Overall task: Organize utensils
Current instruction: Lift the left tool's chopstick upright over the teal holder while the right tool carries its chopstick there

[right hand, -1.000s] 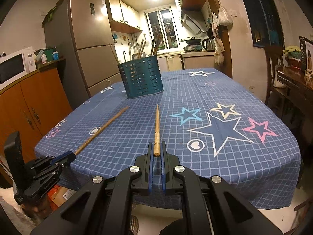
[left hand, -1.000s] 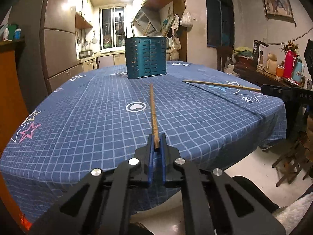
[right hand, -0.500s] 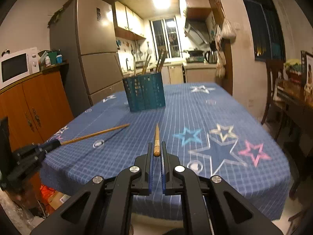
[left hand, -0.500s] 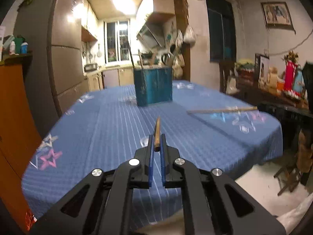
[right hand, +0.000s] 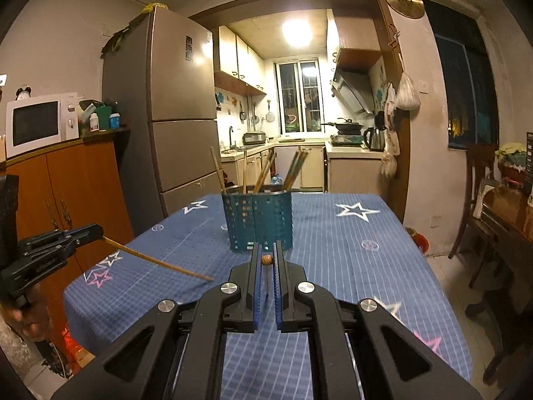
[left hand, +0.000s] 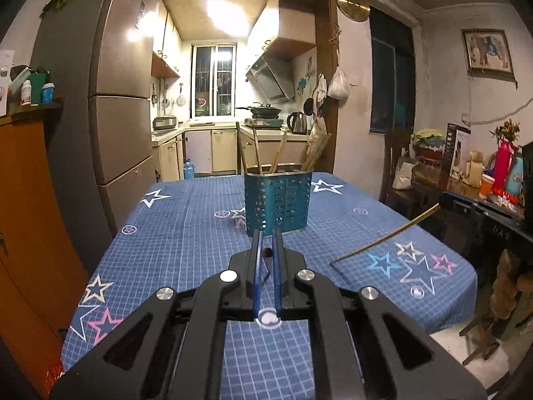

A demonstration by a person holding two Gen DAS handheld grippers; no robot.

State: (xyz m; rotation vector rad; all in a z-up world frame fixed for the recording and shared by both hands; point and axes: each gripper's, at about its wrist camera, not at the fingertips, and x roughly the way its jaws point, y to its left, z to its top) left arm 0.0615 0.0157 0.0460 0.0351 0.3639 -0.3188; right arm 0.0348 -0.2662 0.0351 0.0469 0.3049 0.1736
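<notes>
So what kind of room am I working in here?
Looks like a home dining area opening onto a small kitchen: a dining table under a blue star-print tablecloth, a tall fridge beside the doorway, and a microwave on a wooden cabinet.

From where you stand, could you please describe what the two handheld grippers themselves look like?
Both look alike. The left gripper and right gripper each have a matte black angular frame with triangular cut-outs, round silver bolt heads at the joints, and two narrow fingers lined with blue pads. Seen from across, each body carries faint pale lettering, too small to read. No cables or sleeves show.
</notes>
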